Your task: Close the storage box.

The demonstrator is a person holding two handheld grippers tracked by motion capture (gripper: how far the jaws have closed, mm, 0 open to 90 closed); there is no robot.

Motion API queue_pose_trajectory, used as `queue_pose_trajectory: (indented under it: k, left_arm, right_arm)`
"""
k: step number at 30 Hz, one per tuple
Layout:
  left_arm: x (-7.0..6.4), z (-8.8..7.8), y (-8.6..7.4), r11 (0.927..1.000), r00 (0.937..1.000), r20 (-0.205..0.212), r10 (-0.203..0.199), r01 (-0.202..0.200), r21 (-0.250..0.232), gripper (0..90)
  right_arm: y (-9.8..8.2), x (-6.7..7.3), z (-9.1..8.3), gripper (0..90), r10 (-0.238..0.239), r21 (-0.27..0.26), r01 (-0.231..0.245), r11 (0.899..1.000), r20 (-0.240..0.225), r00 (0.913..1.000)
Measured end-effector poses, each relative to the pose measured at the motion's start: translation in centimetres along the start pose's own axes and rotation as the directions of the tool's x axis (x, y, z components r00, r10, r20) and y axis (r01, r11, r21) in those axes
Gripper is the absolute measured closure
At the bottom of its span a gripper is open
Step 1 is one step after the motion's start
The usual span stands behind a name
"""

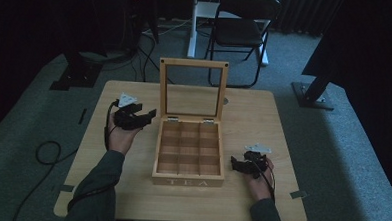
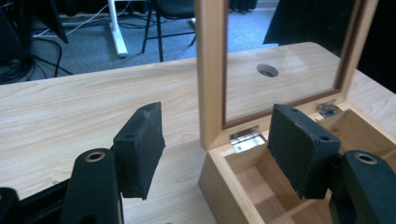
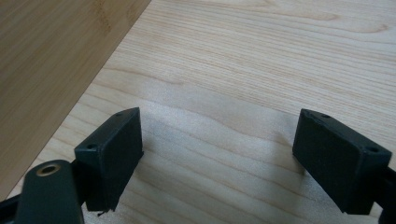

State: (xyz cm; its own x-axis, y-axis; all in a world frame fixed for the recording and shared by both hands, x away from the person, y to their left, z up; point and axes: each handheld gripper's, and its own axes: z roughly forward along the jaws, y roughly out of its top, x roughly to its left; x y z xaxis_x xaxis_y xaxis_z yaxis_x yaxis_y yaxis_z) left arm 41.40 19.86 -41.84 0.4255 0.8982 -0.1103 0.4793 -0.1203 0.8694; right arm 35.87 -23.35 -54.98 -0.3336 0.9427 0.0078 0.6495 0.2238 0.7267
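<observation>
A wooden tea box marked TEA stands at the table's middle, its glass-paned lid raised upright. Its compartments look empty. My left gripper hovers just left of the box's back left corner, open, with nothing between its pads. In the left gripper view the lid's left frame and a hinge lie between the open pads. My right gripper rests low on the table right of the box, open over bare wood; the right gripper view has the box's side wall at the left.
The light wooden table has a round hole behind the lid. A folding chair and a white desk leg stand beyond the far edge. Black stands and cables lie on the grey carpet to both sides.
</observation>
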Motion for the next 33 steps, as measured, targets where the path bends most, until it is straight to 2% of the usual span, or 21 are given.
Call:
queue_pose_trajectory:
  k: [5, 7, 8, 12, 18, 21, 24, 26, 29, 33]
  left_arm:
    - [0.0, 0.6, 0.4, 0.9999, 0.9999, -0.017, -0.003, 0.003, -0.012, 36.3]
    - [0.1, 0.7, 0.5, 1.0000, 0.9999, -0.015, -0.001, 0.001, -0.009, 36.2]
    - [0.2, 1.0, 0.7, 0.9998, 0.9998, -0.008, -0.015, 0.015, -0.010, 36.3]
    - [0.3, 1.4, 1.0, 0.9995, 0.9995, -0.007, -0.030, 0.030, -0.008, 36.2]
    - [0.6, 2.8, 1.8, 0.9991, 0.9992, -0.002, -0.040, 0.040, 0.012, 34.7]
    - [0.6, 3.1, 2.1, 0.9990, 0.9993, 0.004, -0.036, 0.036, 0.028, 34.7]
    - [0.5, 3.7, 2.4, 0.9989, 0.9996, 0.012, -0.027, 0.027, 0.037, 29.3]
    - [0.5, 4.1, 2.5, 0.9985, 0.9993, 0.018, -0.033, 0.032, 0.044, 28.9]
    - [0.6, 4.6, 2.5, 0.9988, 0.9992, 0.018, -0.035, 0.035, 0.035, 27.8]
    - [0.6, 5.4, 2.8, 0.9997, 0.9999, -0.006, -0.009, 0.009, 0.023, 27.8]
  right_arm:
    - [0.0, 0.0, 0.0, 15.4, 0.000, 0.000, 0.000, 1.000, 0.000, 1.0000]
    - [0.0, 0.0, 0.0, 15.4, 0.000, 0.000, 0.000, 1.000, 0.000, 1.0000]
    - [0.0, 0.0, 0.0, 15.4, -0.001, 0.000, 0.001, 1.000, 0.001, 1.0000]
    - [0.0, 0.0, 0.0, 15.3, 0.001, 0.000, -0.001, 1.000, 0.002, 1.0000]
    - [0.0, 0.0, 0.0, 15.2, 0.002, 0.001, -0.002, 1.000, 0.004, 1.0000]
    - [0.0, 0.0, 0.0, 15.3, 0.003, 0.001, -0.003, 1.000, 0.004, 1.0000]
    - [0.0, 0.0, 0.0, 15.2, 0.003, 0.000, -0.003, 1.000, 0.005, 1.0000]
    - [0.0, 0.0, 0.0, 15.3, 0.004, 0.000, -0.004, 1.000, 0.005, 1.0000]
    - [0.0, 0.0, 0.0, 15.2, 0.004, 0.000, -0.004, 1.000, 0.006, 1.0000]
    - [0.0, 0.1, 0.0, 15.3, 0.004, 0.000, -0.004, 1.000, 0.007, 1.0000]
